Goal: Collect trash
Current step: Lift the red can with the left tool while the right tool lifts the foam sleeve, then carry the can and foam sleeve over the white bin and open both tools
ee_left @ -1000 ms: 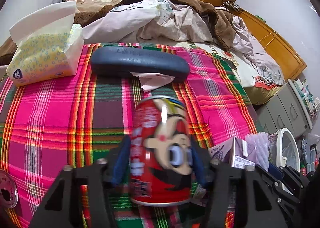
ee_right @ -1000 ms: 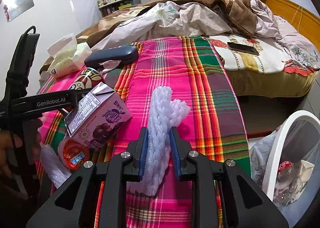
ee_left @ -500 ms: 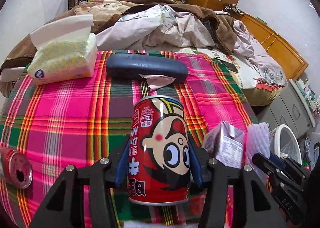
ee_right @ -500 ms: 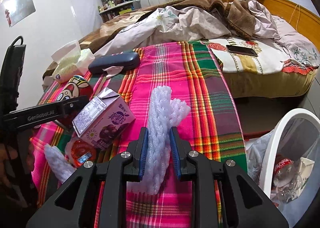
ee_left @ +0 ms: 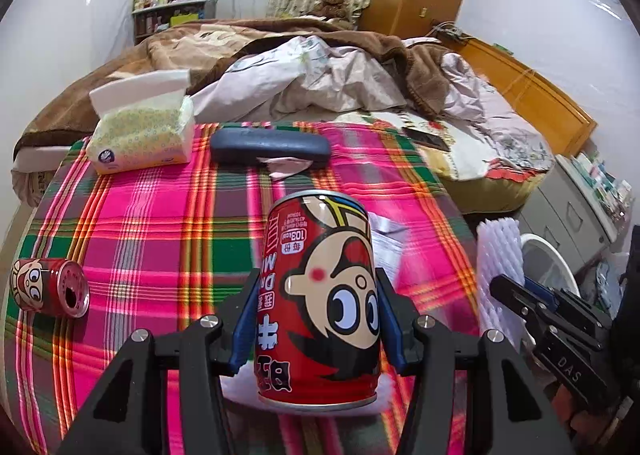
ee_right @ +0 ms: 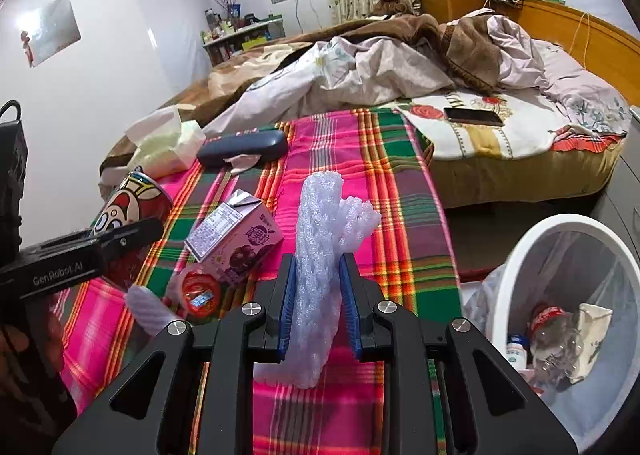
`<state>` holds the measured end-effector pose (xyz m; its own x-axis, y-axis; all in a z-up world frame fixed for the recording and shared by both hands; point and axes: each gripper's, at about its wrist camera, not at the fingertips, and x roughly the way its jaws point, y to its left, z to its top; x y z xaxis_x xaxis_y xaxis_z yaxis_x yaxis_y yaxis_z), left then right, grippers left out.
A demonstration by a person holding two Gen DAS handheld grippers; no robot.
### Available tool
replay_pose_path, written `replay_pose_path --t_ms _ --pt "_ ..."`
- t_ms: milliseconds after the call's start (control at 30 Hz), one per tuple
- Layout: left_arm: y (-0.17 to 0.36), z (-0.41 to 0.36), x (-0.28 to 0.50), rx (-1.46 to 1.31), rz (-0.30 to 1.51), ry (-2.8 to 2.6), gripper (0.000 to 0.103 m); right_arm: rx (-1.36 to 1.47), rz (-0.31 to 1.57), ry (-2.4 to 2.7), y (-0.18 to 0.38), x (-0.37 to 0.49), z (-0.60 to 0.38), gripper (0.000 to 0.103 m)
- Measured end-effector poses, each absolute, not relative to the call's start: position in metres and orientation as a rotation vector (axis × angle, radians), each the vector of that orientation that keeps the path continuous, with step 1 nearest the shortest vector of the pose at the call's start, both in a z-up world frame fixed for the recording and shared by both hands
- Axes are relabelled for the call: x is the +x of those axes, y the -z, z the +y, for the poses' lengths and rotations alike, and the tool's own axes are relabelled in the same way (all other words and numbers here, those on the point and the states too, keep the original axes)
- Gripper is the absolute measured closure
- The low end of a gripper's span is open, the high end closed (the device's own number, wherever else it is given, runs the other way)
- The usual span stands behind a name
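Note:
My left gripper (ee_left: 316,319) is shut on a red cartoon drink can (ee_left: 320,295) and holds it upright above the plaid blanket (ee_left: 160,223). My right gripper (ee_right: 320,303) is shut on a white foam wrap (ee_right: 320,255), held above the blanket near its right edge. The white trash bin (ee_right: 520,255) stands on the floor to the right, with a bottle and a carton inside. On the blanket lie a second red can (ee_left: 48,291), a purple juice carton (ee_right: 236,239), a small red-lidded cup (ee_right: 198,291) and another foam piece (ee_right: 148,309).
A tissue pack (ee_left: 140,131) and a dark glasses case (ee_left: 272,145) with a scrap of paper (ee_left: 286,167) lie at the blanket's far end. Rumpled bedding (ee_right: 380,67) and a phone (ee_right: 474,116) lie beyond. A grey cabinet (ee_left: 572,207) stands right of the bin.
My left gripper has risen and drawn back with the can, bringing the second can on the left into view. My right gripper has lifted slightly with the foam wrap and the bin shows more.

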<state>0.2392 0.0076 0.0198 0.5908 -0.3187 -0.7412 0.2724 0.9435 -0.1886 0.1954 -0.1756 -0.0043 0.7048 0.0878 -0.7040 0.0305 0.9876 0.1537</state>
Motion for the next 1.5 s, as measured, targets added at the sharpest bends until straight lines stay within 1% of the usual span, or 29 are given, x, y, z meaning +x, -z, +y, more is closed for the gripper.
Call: replay_pose_path --t_ms 367,633,1167,1500 --pt "-0.042 -0.028 0.196 -0.039 0.823 0.419 0.049 0.164 0.737 0.015 -0.014 0.161 -0.201 0.080" --pt "-0.049 -0.071 0.171 -0.016 0.805 0.509 0.049 0.192 0.710 0.068 -0.022 0.137 -0.233 0.080" --pt "-0.042 -0.166 0.146 0.030 0.828 0.664 0.049 0.244 0.696 0.223 -0.020 0.100 -0.307 0.080" --pt "-0.027 -0.219 0.136 0.089 0.857 0.715 0.049 0.270 0.752 0.286 -0.003 0.092 -0.344 0.080"
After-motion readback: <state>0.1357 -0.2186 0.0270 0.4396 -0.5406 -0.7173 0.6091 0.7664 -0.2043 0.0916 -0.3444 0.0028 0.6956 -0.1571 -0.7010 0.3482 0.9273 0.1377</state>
